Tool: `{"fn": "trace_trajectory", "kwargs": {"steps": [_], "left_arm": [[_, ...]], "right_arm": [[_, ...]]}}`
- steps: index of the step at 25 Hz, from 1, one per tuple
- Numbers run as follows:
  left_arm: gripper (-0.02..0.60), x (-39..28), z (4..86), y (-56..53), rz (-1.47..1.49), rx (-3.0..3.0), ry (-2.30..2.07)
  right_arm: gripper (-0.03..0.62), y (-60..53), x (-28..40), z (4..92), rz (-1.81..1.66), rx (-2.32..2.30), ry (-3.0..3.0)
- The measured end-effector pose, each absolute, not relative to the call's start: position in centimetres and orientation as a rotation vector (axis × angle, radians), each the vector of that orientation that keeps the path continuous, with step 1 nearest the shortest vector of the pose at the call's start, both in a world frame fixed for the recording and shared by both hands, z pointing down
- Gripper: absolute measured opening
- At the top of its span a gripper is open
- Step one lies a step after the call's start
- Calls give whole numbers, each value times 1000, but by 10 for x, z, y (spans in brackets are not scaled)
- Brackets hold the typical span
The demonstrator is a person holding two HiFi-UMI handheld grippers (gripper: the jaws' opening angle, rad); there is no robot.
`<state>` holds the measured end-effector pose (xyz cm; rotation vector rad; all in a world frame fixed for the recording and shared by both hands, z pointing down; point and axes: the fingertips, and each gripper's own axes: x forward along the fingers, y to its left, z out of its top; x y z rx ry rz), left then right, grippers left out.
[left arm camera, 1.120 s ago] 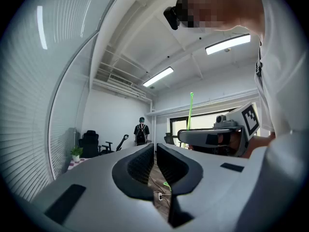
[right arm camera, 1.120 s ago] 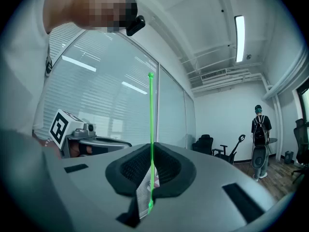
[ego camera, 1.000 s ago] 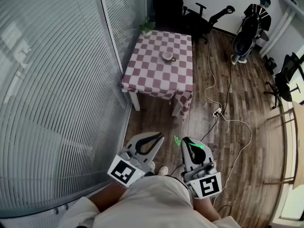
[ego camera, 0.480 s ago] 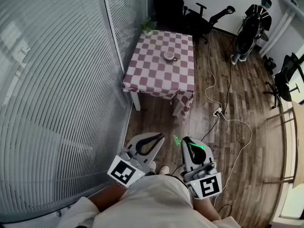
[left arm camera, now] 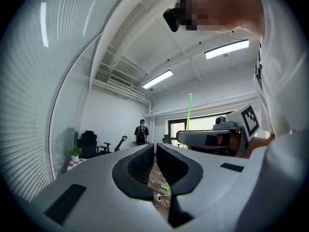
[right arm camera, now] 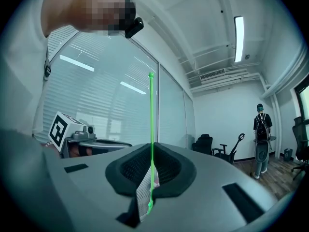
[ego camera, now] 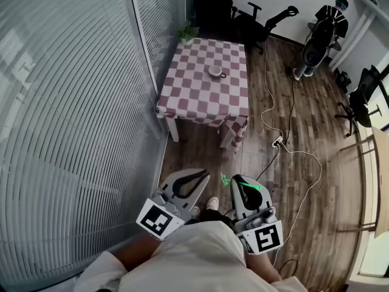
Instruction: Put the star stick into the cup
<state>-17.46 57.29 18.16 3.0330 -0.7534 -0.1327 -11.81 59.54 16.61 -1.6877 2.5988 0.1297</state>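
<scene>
Green star stick (right arm camera: 151,129) is staying pinched upright in R gripper (ego camera: 240,181), L gripper (ego camera: 199,175) staying pressed together, empty, shoe (ego camera: 211,203) stepping fwd, yet all still sitting well short of checked table (ego camera: 194,102) w/ cup (ego camera: 215,72) on it, so approach is only beginning.

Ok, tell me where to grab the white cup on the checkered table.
I'd grip the white cup by its rim on the side away from the handle, coming down from above with the left gripper. It stands upright on the red-and-white checkered table, its small handle pointing right in the head view.
</scene>
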Motion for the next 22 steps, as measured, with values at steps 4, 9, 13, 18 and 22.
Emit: {"fn": "trace_trajectory", "kwargs": {"steps": [4,9,13,18,22], "left_arm": [[37,-177,185,568,-126,3024,-754],[37,-175,186,561,-125,3028,-755],[37,-166,183,552,-127,3031,-753],[37,-158,186,531,-133,3024,-754],[37,-147,197,516,-105,3007,-751]], "right_arm": [[40,589,-120,166,112,-1687,2581],[40,581,-117,166,100,-1689,2581],[40,571,-111,163,89,-1686,2570],[40,553,-99,171,140,-1678,2611],[40,536,-90,182,100,-1675,2621]]}}
